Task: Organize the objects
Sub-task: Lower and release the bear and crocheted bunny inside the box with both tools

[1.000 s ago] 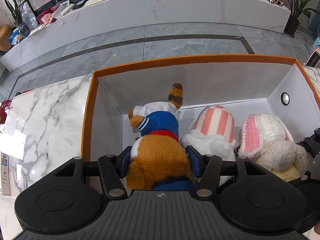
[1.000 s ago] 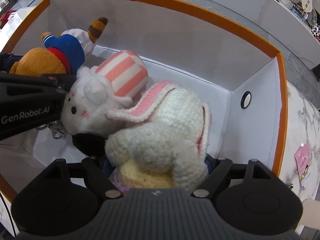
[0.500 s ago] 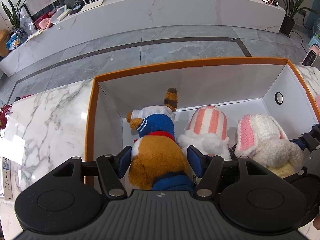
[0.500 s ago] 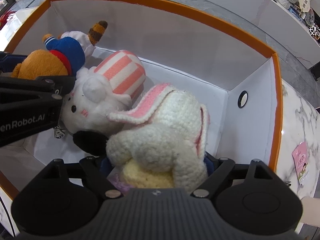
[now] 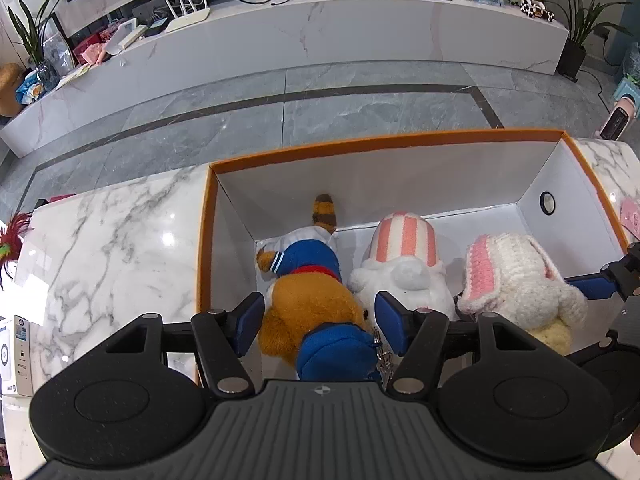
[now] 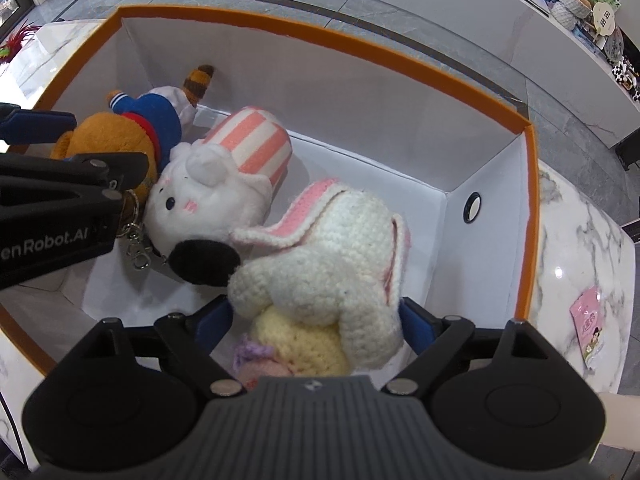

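Marble covers the tabletop [image 5: 120, 240] that carries a white box with an orange rim [image 5: 380, 146], and grey floor tiles and a long white counter [image 5: 320, 40] lie beyond it.

From the left wrist view, the left gripper [image 5: 320, 316] points down into the box at its left end. A brown stuffed toy in a blue jacket [image 5: 312, 300] lies between its blue pads; both pads stand slightly clear of the toy's sides, so nothing is gripped. Beside it, in the middle of the box, lies a white plush with a pink-striped hat [image 5: 404, 264], and at the right a crocheted white bunny with pink ears [image 5: 520, 280]. One blue finger of the other gripper shows at the bunny's right.

From the right wrist view, the right gripper [image 6: 316, 320] straddles the crocheted bunny [image 6: 328, 256], which lies on the box floor [image 6: 420, 216] near the right end. Its jaws are opening; the pads sit beside the bunny's flanks, loose rather than pressing. The striped-hat plush [image 6: 224, 176] touches the bunny's ear, and the brown toy [image 6: 132, 132] lies farther left under the left gripper [image 6: 60, 148]. A small pink packet [image 6: 592, 324] lies on the marble outside the box.
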Action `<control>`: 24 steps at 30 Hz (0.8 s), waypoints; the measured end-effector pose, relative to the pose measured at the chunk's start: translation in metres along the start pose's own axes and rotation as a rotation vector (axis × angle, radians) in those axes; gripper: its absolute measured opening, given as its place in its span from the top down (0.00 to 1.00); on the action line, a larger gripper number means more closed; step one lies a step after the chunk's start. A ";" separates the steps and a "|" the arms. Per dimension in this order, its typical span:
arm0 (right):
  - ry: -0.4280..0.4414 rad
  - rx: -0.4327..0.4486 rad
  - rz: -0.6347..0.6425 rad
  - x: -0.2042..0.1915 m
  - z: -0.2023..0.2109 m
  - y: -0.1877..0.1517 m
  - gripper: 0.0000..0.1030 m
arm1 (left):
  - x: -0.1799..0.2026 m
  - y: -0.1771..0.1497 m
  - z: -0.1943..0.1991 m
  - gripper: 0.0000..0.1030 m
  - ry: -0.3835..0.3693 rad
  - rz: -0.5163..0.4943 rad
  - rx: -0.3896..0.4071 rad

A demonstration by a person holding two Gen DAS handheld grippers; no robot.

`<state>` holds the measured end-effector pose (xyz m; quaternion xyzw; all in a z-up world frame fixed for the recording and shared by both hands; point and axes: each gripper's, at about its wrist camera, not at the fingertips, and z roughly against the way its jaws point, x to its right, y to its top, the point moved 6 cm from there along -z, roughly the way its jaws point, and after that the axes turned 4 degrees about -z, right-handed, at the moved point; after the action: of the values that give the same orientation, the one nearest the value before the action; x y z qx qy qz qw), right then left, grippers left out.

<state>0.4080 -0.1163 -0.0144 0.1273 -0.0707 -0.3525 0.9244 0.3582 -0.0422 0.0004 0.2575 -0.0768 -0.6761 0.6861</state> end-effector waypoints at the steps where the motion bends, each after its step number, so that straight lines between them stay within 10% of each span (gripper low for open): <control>1: -0.001 0.001 -0.001 0.000 0.001 0.000 0.14 | 0.000 0.000 0.002 0.30 -0.001 0.000 0.004; 24: -0.029 0.045 -0.007 -0.013 0.040 -0.007 0.14 | -0.011 -0.006 0.040 0.30 -0.014 -0.003 0.054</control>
<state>0.3850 -0.1201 0.0208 0.1432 -0.0914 -0.3560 0.9189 0.3341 -0.0415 0.0341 0.2716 -0.0994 -0.6764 0.6774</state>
